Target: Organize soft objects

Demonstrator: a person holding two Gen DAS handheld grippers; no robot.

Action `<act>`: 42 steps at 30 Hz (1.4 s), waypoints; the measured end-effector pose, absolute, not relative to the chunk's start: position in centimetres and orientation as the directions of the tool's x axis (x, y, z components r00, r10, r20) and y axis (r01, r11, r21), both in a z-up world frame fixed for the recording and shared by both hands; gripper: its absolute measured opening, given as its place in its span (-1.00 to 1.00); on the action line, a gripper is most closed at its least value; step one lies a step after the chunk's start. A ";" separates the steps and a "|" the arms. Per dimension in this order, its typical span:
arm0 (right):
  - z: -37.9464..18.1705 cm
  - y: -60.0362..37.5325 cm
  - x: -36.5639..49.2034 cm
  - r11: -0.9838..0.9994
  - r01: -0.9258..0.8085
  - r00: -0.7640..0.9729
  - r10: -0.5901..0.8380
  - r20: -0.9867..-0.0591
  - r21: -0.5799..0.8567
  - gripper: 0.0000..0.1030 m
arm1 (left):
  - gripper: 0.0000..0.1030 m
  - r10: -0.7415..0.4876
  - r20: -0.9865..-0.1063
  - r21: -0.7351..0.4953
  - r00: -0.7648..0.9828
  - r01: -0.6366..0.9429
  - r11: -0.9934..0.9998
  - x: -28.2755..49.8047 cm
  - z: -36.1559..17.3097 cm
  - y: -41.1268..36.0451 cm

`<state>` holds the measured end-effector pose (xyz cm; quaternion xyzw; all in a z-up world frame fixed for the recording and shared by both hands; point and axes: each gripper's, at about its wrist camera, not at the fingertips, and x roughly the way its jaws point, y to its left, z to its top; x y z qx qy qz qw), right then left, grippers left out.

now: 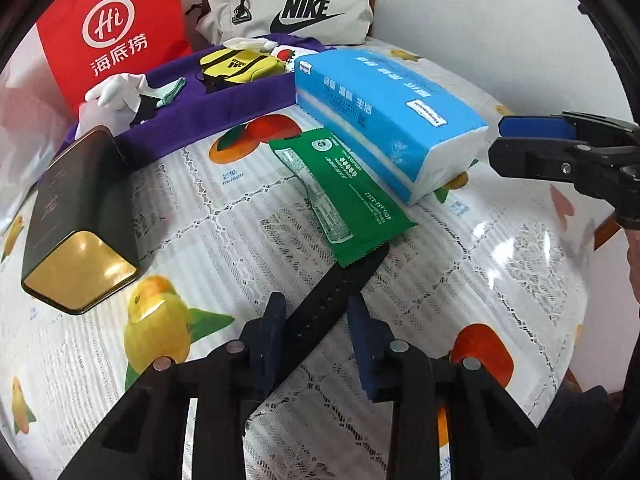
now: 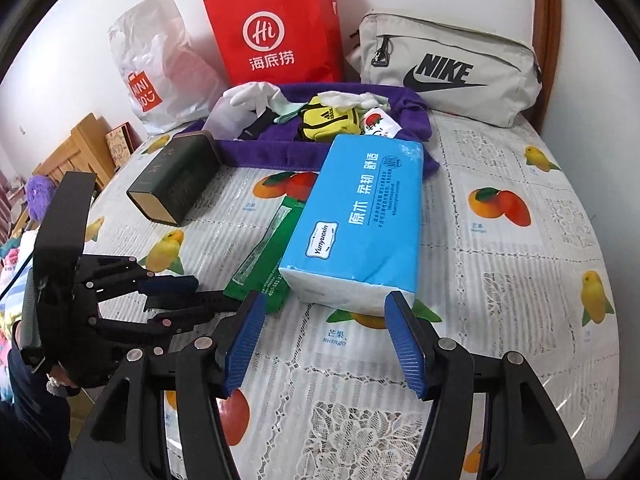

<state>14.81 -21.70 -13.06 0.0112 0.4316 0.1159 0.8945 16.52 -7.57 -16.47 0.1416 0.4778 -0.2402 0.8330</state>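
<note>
Left gripper (image 1: 316, 320): bottom centre of the left view, pointing steeply down; its fingers (image 1: 272, 328) stand a little apart astride the near end of the strap, and whether the pads press on it I cannot tell.
Strap (image 1: 340, 292): black, perforated, flat on the desk (image 1: 480, 280); long axis runs from bottom centre up and right, far end tucked under the green pack.
Right gripper (image 2: 326, 340): bottom centre of the right view; fingers (image 2: 244, 340) well apart, nothing between them, aimed at the near end of the tissues.
Tissues (image 2: 360, 220): blue pack, centre of the right view, long axis running away from the fingers, near end just beyond the tips.
Green pack (image 1: 340, 196): flat, partly under the left edge of the tissues.
Tin (image 1: 76, 216): dark, gold-ended, on its side, left.
Tray (image 1: 224, 112): purple, beyond, holding a glove (image 1: 116, 88) and a yellow pouch (image 1: 240, 66).
Nearer hand, as I judge: left for the strap, right for the tissues.
</note>
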 end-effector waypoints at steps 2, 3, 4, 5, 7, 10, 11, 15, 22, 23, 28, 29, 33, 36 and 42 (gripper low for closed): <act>-13.3 -21.7 14.9 0.971 -0.203 0.594 0.223 -0.773 0.125 0.20 | -0.50 -0.267 -0.865 -0.002 0.424 0.529 0.849 16.2 -16.4 -7.3; -13.5 -21.8 14.8 0.971 -0.203 0.593 0.222 -0.774 0.123 0.20 | -0.51 -0.270 -0.868 -0.014 0.418 0.521 0.853 16.0 -16.4 -6.9; -13.6 -21.9 14.8 0.971 -0.202 0.592 0.222 -0.775 0.124 0.20 | -0.51 -0.269 -0.869 -0.019 0.415 0.515 0.857 15.8 -16.3 -6.5; -13.6 -22.0 14.8 0.971 -0.202 0.591 0.225 -0.775 0.128 0.20 | -0.51 -0.268 -0.870 -0.021 0.414 0.511 0.859 15.5 -16.3 -6.3; -13.8 -22.3 15.0 0.970 -0.199 0.587 0.231 -0.776 0.138 0.20 | -0.51 -0.266 -0.874 -0.024 0.405 0.513 0.858 15.4 -16.1 -6.0; -14.1 -22.6 15.1 0.970 -0.191 0.583 0.237 -0.777 0.152 0.20 | -0.27 -0.300 -0.881 -0.079 0.366 0.511 0.856 16.1 -16.2 -5.9; -14.1 -22.7 15.1 0.969 -0.191 0.582 0.239 -0.778 0.155 0.20 | -0.26 -0.297 -0.879 -0.072 0.373 0.512 0.856 16.3 -16.2 -6.1; -14.3 -22.9 14.9 0.970 -0.185 0.580 0.238 -0.779 0.158 0.20 | -0.52 -0.272 -0.877 -0.007 0.395 0.555 0.832 16.4 -16.3 -7.6; -14.6 -23.3 14.5 0.970 -0.181 0.578 0.240 -0.780 0.163 0.20 | -0.72 -0.293 -0.882 -0.087 0.369 0.483 0.871 15.9 -15.8 -5.7; -14.6 -23.3 14.5 0.969 -0.184 0.577 0.242 -0.780 0.165 0.20 | -0.74 -0.295 -0.884 -0.100 0.362 0.470 0.877 15.8 -15.9 -5.4; -14.7 -23.1 14.7 0.967 -0.194 0.573 0.250 -0.780 0.167 0.20 | -0.72 -0.293 -0.885 -0.104 0.362 0.459 0.882 15.6 -16.0 -5.4; -14.7 -23.0 14.7 0.966 -0.197 0.572 0.253 -0.780 0.169 0.20 | -0.59 -0.300 -0.886 -0.116 0.353 0.457 0.882 15.8 -16.0 -5.5; -14.8 -22.7 14.5 0.964 -0.208 0.568 0.257 -0.782 0.166 0.20 | -0.39 -0.285 -0.886 -0.078 0.366 0.488 0.869 15.8 -16.1 -6.9; -15.0 -22.6 14.4 0.964 -0.210 0.562 0.257 -0.786 0.165 0.20 | -0.62 -0.243 -0.885 -0.023 0.396 0.485 0.874 15.9 -16.1 -7.2; -15.1 -22.5 14.4 0.963 -0.213 0.556 0.259 -0.790 0.166 0.20 | -0.57 -0.239 -0.890 -0.027 0.388 0.479 0.877 15.5 -16.0 -6.7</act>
